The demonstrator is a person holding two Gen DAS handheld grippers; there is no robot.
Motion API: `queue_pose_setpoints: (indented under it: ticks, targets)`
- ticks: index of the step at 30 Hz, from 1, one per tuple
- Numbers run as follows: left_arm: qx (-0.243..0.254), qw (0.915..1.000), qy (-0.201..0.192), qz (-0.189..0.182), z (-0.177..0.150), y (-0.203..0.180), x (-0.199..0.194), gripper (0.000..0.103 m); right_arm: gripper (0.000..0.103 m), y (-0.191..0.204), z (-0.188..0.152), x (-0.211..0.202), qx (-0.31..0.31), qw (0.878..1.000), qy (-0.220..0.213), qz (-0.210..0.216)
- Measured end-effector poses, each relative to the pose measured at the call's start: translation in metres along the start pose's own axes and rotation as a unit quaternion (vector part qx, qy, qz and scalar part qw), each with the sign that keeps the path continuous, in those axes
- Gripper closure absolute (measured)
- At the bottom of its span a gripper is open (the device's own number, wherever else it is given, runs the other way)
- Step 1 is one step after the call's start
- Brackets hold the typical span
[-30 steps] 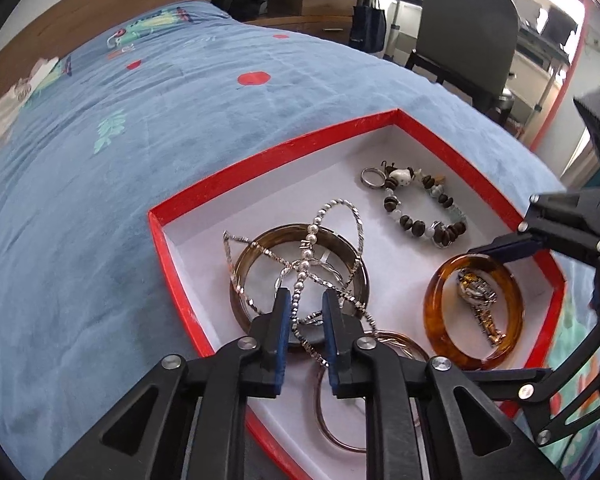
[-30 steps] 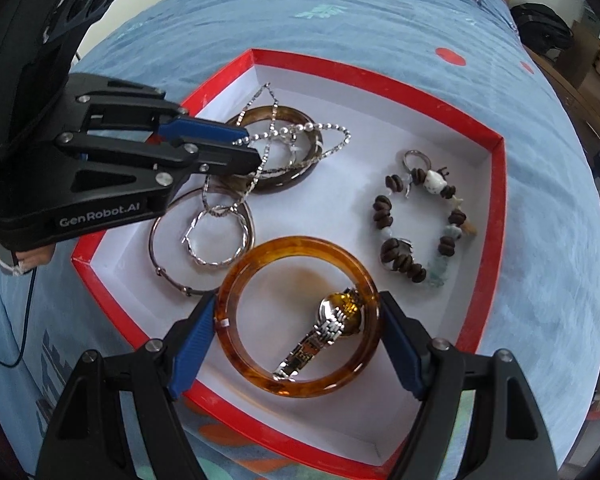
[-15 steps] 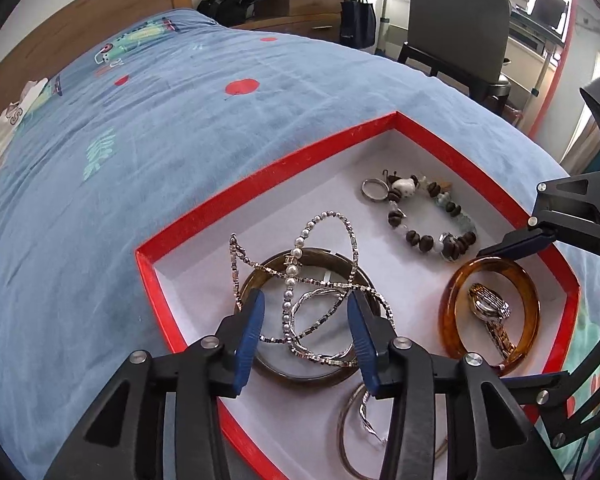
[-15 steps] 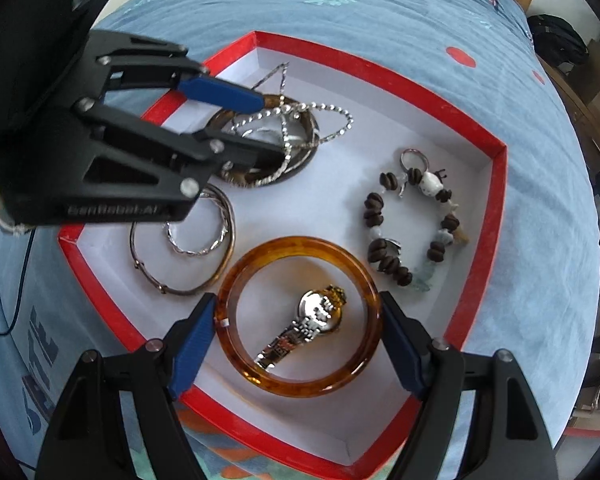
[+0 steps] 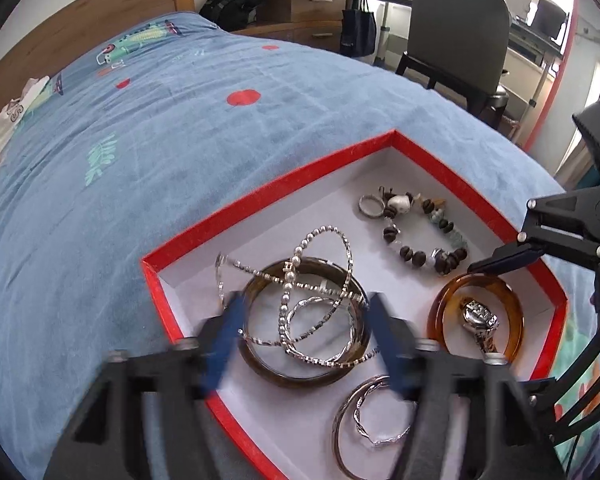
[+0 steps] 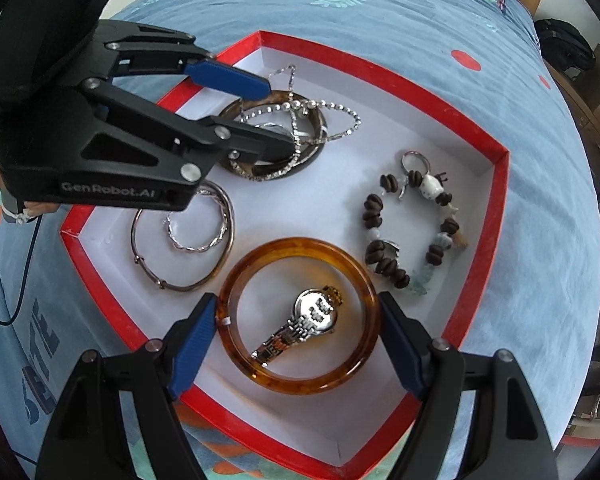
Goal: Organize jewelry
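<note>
A red-rimmed white box [image 5: 260,196] [image 6: 500,208] lies on the bed. In it a silver chain necklace [image 5: 320,304] [image 6: 300,120] rests across a dark bangle [image 5: 300,376] [image 6: 312,156]. My left gripper [image 5: 304,340] [image 6: 276,112] is open and empty just above them, one finger on each side. An amber bangle [image 6: 300,384] [image 5: 512,320] rings a silver watch [image 6: 300,328] [image 5: 480,320]. My right gripper [image 6: 296,344] is open around the amber bangle. A brown bead bracelet [image 6: 404,236] [image 5: 420,232] lies at the far side.
Thin metal bangles [image 6: 180,240] [image 5: 364,424] lie in the box's near corner. The blue patterned bedspread [image 5: 140,140] surrounds the box. A wooden headboard [image 5: 80,28], a black bag [image 5: 232,4], drawers and a dark chair [image 5: 456,32] stand beyond the bed.
My left gripper opened and let go of the silver chain, which dropped onto the dark bangle. It pulled back a little. The right gripper stayed open around the amber bangle.
</note>
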State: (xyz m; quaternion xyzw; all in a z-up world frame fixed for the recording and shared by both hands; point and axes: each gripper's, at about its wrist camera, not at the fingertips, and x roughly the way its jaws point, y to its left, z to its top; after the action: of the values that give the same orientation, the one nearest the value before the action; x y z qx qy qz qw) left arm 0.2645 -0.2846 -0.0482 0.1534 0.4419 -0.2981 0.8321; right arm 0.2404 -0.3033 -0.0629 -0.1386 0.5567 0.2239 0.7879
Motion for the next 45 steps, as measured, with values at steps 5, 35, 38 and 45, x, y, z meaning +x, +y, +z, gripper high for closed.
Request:
queue_pose_setpoints:
  ticks: [5,35,38,45]
  targets:
    - [-0.005,0.9999,-0.015,0.001,0.005,0.000,-0.014,0.028,0.025,0.006,-0.001,-0.008,-0.001,1.000,-0.009,0.000]
    - [-0.144,0.9775,-0.092,0.124,-0.144,-0.024,-0.219,0.013,0.025,0.104,-0.075,-0.123,0.127,0.985,-0.109,-0.029]
    - [-0.149,0.9730,-0.096,0.148,-0.161,-0.033,-0.230,0.013,0.025,0.120,-0.094,-0.125,0.142,0.984,-0.104,-0.038]
    - [-0.169,0.9606,-0.120,0.186,-0.186,-0.049,-0.256,0.008,0.025,0.144,-0.124,-0.144,0.176,0.974,-0.133,-0.054]
